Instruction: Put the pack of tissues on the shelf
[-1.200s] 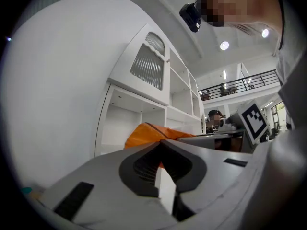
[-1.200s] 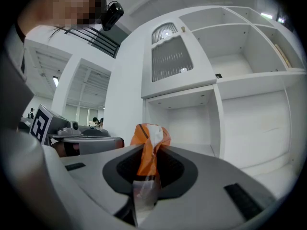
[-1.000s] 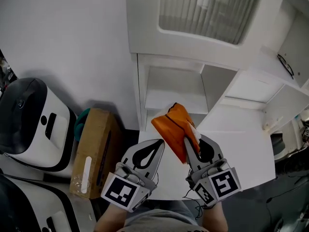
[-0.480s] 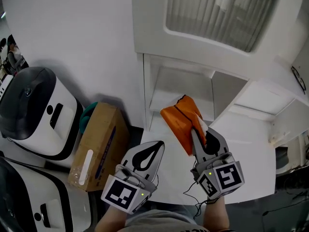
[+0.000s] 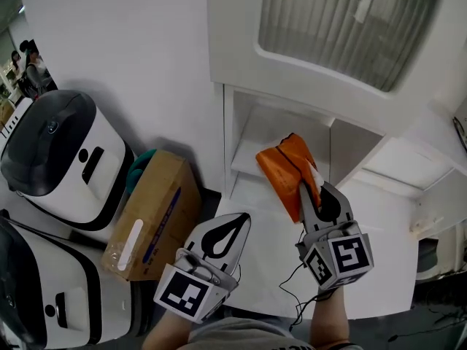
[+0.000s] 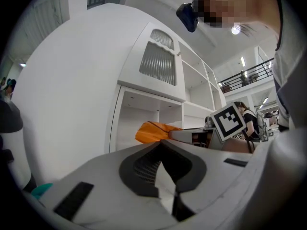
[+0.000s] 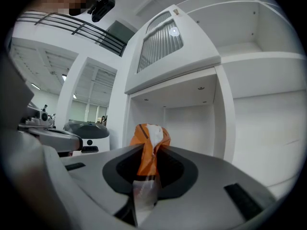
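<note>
Head view, item one: pack of tissues (image 5: 286, 168), orange, clamped by one end in my right gripper (image 5: 303, 190), held in front of the open shelf (image 5: 252, 133), not yet on it. Item two: my left gripper (image 5: 239, 223), jaws together, empty. Outstanding, I judge: carry in, set down, release.

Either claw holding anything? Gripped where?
The right claw holds the orange tissue pack, pinched at its near end. The left claw is shut and empty.

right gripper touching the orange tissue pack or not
Touching. In the right gripper view, the right gripper pinches the orange tissue pack between its closed jaws.
</note>
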`<state>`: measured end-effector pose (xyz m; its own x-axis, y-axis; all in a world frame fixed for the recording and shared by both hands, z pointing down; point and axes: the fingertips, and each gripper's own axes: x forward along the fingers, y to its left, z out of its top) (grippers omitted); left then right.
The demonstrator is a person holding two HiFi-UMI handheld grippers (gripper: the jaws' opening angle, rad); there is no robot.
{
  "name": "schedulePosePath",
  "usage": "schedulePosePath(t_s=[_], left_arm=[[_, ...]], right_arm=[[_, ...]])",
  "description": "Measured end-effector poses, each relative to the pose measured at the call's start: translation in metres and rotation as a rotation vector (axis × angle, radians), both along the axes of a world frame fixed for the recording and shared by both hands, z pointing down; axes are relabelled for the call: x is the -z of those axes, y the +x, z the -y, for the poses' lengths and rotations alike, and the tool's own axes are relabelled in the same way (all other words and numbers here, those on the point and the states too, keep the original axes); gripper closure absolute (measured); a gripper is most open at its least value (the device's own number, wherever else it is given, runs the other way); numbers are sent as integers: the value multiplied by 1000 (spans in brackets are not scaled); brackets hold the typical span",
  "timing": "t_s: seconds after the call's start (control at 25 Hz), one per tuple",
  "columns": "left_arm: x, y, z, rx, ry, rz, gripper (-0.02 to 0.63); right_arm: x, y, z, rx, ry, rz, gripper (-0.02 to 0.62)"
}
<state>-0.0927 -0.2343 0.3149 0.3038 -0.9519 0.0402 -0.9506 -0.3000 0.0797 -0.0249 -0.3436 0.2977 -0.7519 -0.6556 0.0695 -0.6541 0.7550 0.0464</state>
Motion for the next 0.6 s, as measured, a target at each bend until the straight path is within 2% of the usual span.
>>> schedulePosePath(t_s=[0.6], left_arm=[[1,5,13,9,-10,6,580]], right_arm=[[-2,-1,32,-21,-12,3,523]])
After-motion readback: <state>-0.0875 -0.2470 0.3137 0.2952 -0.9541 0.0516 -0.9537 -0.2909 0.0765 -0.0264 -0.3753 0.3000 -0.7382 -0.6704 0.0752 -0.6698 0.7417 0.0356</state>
